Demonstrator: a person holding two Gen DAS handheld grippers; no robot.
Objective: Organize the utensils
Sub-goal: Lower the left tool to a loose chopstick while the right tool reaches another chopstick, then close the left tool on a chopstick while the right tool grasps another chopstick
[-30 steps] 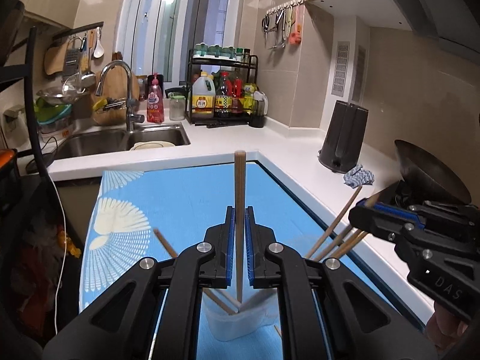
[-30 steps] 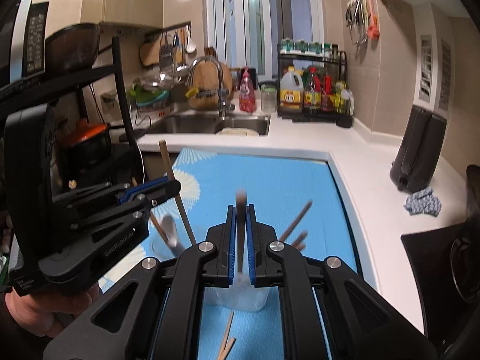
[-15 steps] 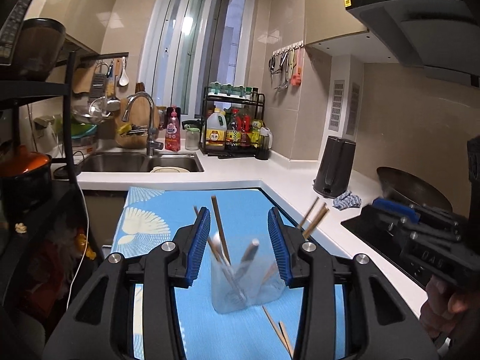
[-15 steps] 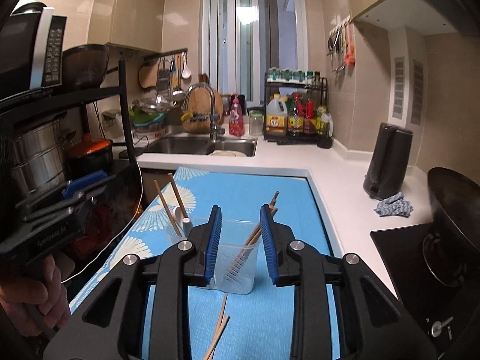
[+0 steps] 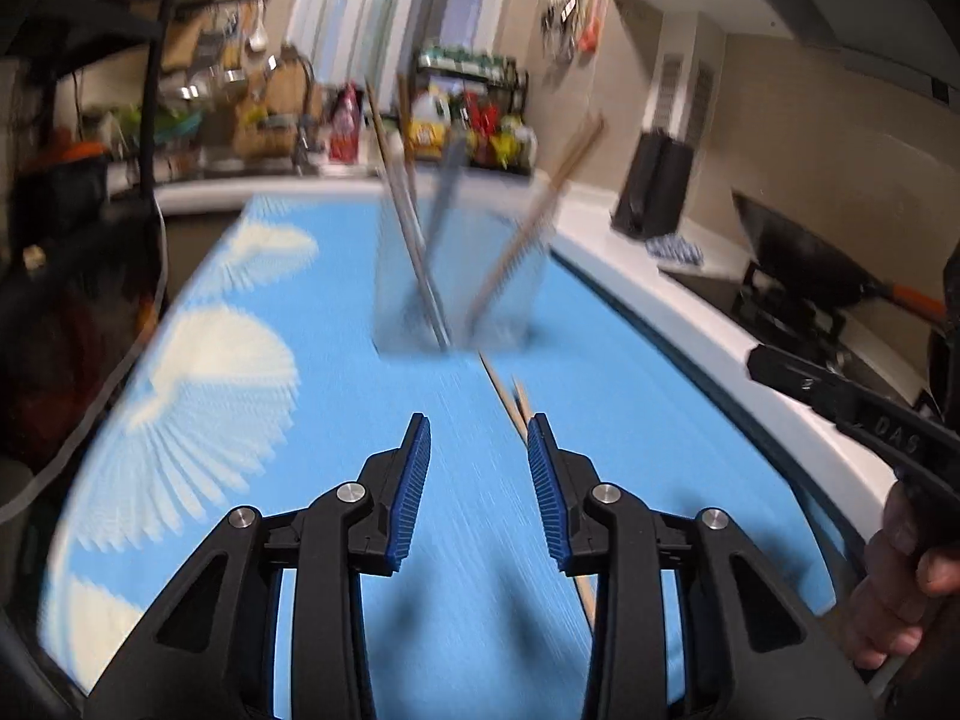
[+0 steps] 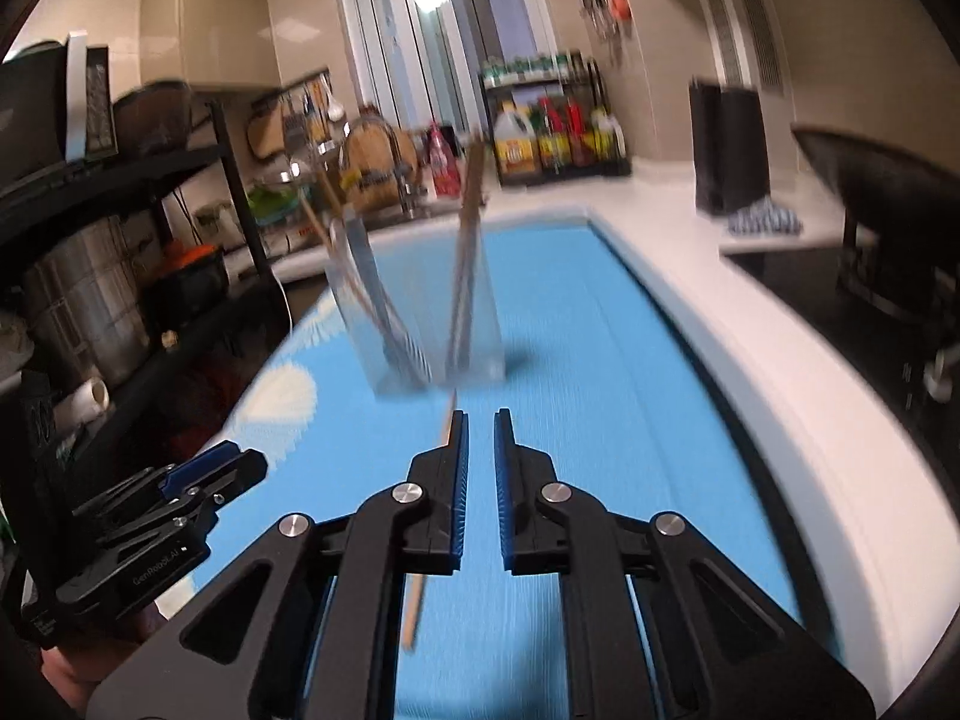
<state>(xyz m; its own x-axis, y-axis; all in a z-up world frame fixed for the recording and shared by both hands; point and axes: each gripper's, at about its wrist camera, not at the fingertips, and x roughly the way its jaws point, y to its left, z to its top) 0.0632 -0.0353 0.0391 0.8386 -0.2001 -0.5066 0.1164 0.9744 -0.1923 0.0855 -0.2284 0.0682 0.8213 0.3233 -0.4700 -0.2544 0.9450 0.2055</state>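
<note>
A clear plastic cup (image 5: 459,276) stands on the blue mat (image 5: 336,324) and holds several wooden chopsticks and a metal utensil; it also shows in the right wrist view (image 6: 420,312). Loose chopsticks (image 5: 510,396) lie on the mat just in front of the cup, and one (image 6: 429,540) passes under my right gripper's left finger. My left gripper (image 5: 478,438) is open and empty, low over the mat, short of the cup. My right gripper (image 6: 479,432) has its jaws a small gap apart and is empty. Both views are motion-blurred.
A white counter (image 6: 750,324) runs along the mat's right side, with a black kettle (image 5: 654,192), a rag (image 6: 762,219) and a stove with a wok (image 5: 798,264). A sink and bottle rack (image 6: 552,138) are at the back. A black shelf (image 6: 150,192) stands left.
Both grippers let go of their chopsticks into the cup, opened, pulled back, then dropped low toward the mat. The right gripper's jaws have narrowed since half a second ago.
</note>
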